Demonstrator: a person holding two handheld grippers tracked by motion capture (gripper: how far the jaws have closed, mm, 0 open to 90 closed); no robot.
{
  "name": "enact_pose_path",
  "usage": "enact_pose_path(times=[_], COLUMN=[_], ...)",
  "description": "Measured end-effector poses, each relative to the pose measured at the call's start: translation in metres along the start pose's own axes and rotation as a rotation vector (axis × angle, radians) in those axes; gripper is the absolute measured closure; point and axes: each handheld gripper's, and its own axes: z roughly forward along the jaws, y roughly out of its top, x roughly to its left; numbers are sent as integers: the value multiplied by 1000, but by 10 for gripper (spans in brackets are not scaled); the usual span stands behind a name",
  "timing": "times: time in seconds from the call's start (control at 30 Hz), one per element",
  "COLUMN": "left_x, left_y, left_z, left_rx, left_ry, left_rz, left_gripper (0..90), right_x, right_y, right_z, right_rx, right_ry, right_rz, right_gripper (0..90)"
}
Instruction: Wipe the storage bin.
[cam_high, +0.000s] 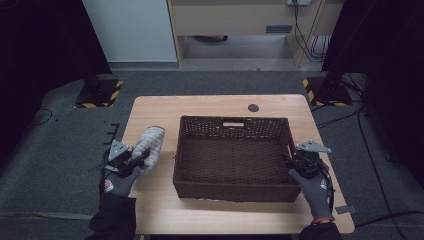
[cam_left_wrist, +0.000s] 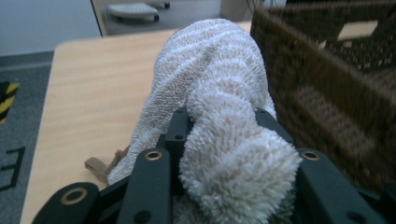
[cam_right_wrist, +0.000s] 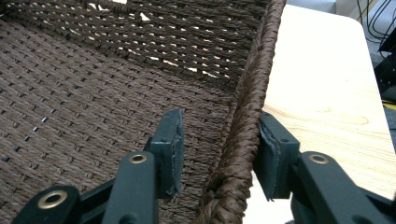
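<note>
High view: left tongs (cam_high: 134, 159) clamp towel (cam_high: 150, 142) lengthwise away; right tongs (cam_high: 295, 161) astride basket (cam_high: 232, 192) rim, unclamped.

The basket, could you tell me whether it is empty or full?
Empty: the basket shows bare woven floor; the towel is outside, beside it.

The big brown basket (cam_high: 235, 192) sits in the middle of your table (cam_high: 210, 102) and blocks the way across. You have open wood at 12 o'clock, behind it, with just a small black dot (cam_high: 253, 107). There is open wood at 6 o'clock too.
</note>
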Motion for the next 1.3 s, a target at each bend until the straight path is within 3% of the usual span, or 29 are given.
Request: enact_pose_path(times=[0.27, 0.63, 0.77, 0.9, 1.07, 1.2, 1.3], left_x=[-6, -6, -6, -6, -4, -5, -5], left_y=[20, 26, 26, 26, 28, 29, 30], left_z=[20, 41, 49, 53, 55, 58, 62], left_rx=[-35, -33, -29, -26, -29, -25, -27], left_ry=[-20, -23, -24, -22, -20, -22, -23], left_rz=[-3, 2, 8, 8, -6, -3, -6], left_gripper=[616, 612, 612, 611, 609, 609, 608], right_x=[4, 15, 12, 14, 9, 4, 4], right_y=[1, 4, 7, 12, 17, 16, 17], right_z=[2, 5, 3, -1, -10, -12, -14], right_rx=[-8, -12, -7, -30, -72, -68, -59], right_ry=[-6, 29, 53, 36, 26, 42, 40], right_rz=[6, 5, 30, -8, -13, 5, -15], right_gripper=[625, 609, 556, 529, 542, 556, 588])
